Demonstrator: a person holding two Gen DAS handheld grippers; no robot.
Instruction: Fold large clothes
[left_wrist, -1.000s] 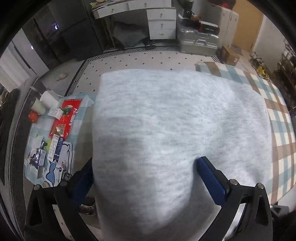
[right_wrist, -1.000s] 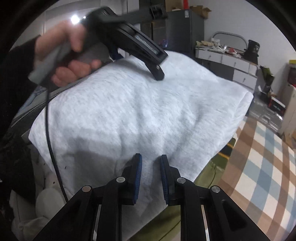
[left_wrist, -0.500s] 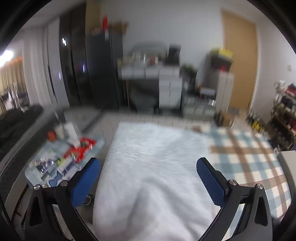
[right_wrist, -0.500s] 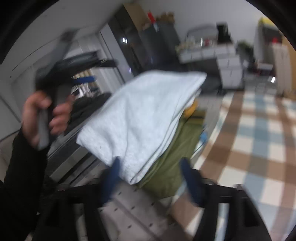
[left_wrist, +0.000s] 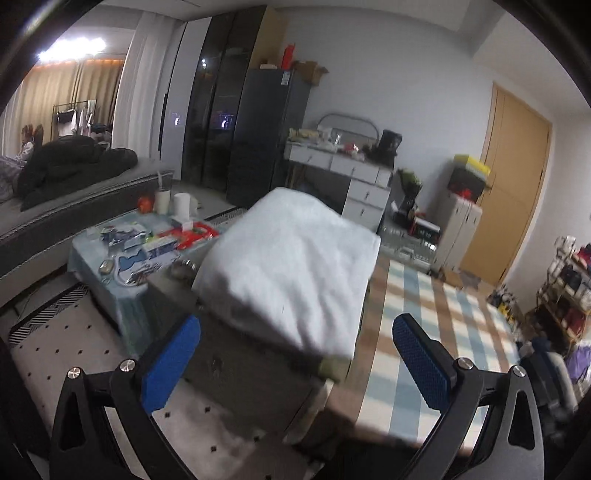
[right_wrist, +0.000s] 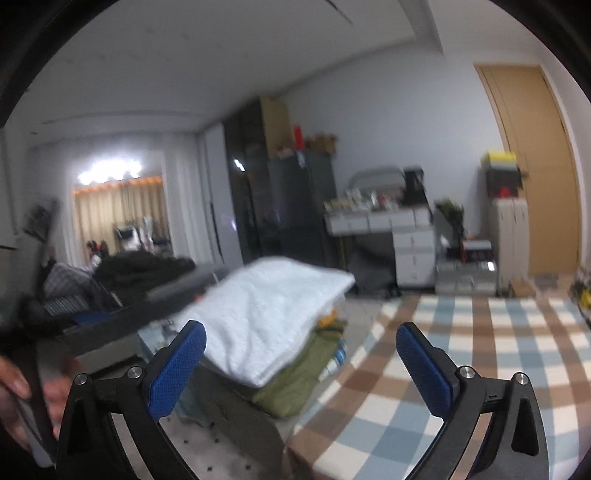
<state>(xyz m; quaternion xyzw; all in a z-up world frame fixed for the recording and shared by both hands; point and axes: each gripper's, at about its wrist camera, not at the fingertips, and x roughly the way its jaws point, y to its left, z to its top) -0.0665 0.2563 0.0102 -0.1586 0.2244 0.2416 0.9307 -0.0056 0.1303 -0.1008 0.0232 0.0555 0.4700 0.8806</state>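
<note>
Fingers (left_wrist: 424, 363) apart, both grippers, w/ folded garment (left_wrist: 291, 266) on table (left_wrist: 258, 380).

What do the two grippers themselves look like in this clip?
Both match: the left gripper and right gripper have black angular frames with triangular cut-outs, silver pivot bolts, and blue cross-hatched finger pads. No cable or markings show.

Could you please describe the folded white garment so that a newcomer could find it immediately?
Start at the checked rug; at its left edge is a clothes stack. The folded white garment lies on top, pale and fluffy, unlike the olive garment beneath.
</note>
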